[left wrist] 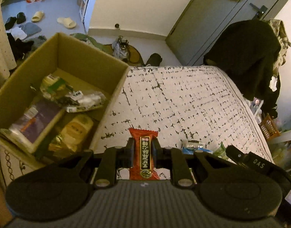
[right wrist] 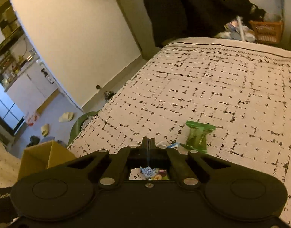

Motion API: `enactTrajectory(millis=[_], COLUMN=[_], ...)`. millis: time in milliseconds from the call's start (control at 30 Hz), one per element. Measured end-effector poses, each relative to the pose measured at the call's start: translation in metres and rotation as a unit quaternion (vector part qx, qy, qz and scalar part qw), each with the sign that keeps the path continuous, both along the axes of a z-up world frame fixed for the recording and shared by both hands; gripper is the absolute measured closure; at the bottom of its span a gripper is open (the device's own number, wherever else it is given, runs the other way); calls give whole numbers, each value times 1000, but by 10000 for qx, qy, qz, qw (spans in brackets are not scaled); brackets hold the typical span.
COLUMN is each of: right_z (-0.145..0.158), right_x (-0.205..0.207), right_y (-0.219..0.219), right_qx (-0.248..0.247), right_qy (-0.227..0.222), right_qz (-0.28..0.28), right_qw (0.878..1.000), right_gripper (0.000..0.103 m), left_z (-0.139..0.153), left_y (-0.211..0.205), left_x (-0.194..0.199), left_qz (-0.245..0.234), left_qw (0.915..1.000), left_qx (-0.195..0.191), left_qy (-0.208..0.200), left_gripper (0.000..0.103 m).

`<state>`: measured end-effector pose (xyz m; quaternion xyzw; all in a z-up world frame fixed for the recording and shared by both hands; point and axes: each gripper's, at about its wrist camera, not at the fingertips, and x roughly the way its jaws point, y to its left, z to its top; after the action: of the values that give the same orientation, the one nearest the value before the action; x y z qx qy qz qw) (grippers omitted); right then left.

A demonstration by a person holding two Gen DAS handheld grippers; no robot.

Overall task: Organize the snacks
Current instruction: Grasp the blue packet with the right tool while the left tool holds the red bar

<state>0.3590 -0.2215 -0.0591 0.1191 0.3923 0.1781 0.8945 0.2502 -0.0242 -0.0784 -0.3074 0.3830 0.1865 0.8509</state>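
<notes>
My left gripper [left wrist: 143, 146] is shut on a red snack packet [left wrist: 143, 155] with a black label, held above the patterned bed [left wrist: 183, 98]. A cardboard box [left wrist: 92, 58] with several snack packs inside stands on the bed to the left of it. My right gripper [right wrist: 148, 142] is shut on the edge of a blue-and-purple snack wrapper [right wrist: 152, 173] that hangs below the fingers. A green snack packet [right wrist: 198, 134] lies on the bed just right of the right gripper. A blue-white packet [left wrist: 193, 147] lies on the bed right of the left gripper.
The bed's far edge meets a chair draped with dark clothes [left wrist: 250, 57]. Slippers [left wrist: 66, 22] and clothes litter the floor beyond the box. An orange basket [right wrist: 267, 31] sits past the bed. The box corner [right wrist: 40, 155] shows left of the right gripper.
</notes>
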Motion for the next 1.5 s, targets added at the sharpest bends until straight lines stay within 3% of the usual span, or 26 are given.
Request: enactTrajectory(millis=[133,167,200,267,667,733,767,800,900,1200,1500], right_z=[-5,-7,-9,-14,-68,-69,-68,-67,-58,-5,34], right_x=[3,4,5,8,24,21,20,19,17,-5,-42], right_y=[3,4,5,7,21,26,27,26,24,25,43], right_qx=[-100,-126,-141,-244,-1189,-1415,-1504,-1464,-1347,-686,-223], right_qy=[77,101,155,163,632,511,474,519,492,-13,-482], right_qz=[-20,-19,-4,-7,393,549,578,604,561,566,897], right_qw=[9999,9999,9998,9996,9901,9871,9858,9860,9881,9960,9945], right_gripper=[97,87,63,46,51,60,79,86,91,91,91], left_z=[-1,-3,-4,-6,-30,-30,-30,-29,-29,-8,27], left_y=[2,2,3,5,11,11,10,9,7,7,5], left_x=[-1,-1,-1,1,14,15,15,15,14,1,-22], left_qz=[28,47,63,69,86,77,66,52,-8,-22,7], left_qw=[10000,10000,10000,9999,9993,9992,9992,9993,9993,9998,9995], left_qx=[-8,-20,-41,-65,-267,-305,-315,-314,-321,-211,52], left_qy=[-7,11,24,39,255,248,221,200,200,42,-311], left_gripper=[86,86,86,86,86,86,86,86,86,86,86])
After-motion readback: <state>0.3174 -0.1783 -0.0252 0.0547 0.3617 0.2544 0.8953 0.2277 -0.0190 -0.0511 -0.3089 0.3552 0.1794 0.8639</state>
